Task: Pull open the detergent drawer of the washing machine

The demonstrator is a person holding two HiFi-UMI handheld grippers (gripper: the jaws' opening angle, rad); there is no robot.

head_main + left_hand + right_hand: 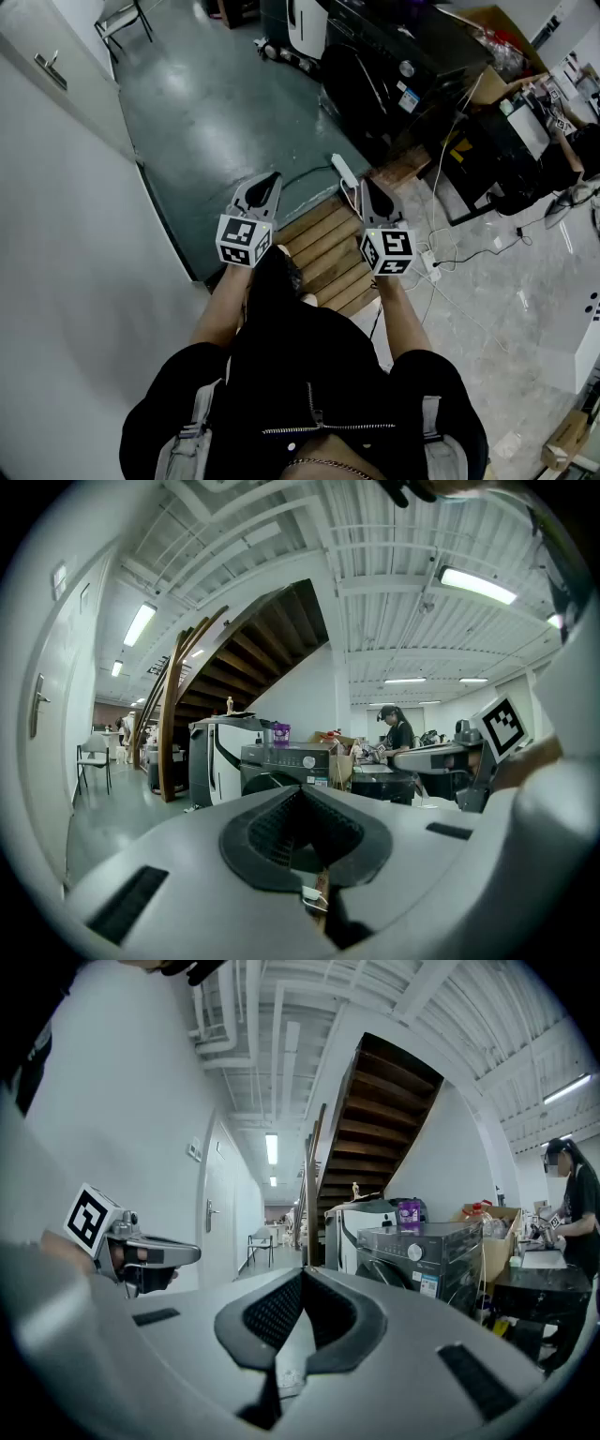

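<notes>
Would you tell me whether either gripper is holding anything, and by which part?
Nothing is held: the left gripper and right gripper both have jaws closed on nothing, short of the washing machine.

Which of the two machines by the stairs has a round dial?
The dark washing machine, with a dial on its front panel; the white machine to its left shows none.

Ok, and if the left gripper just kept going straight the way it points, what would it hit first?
Most likely the front of the washing machine. It sits almost dead ahead of the left gripper, some way off. Nothing shows in between, though depth is hard to judge in this view.
</notes>
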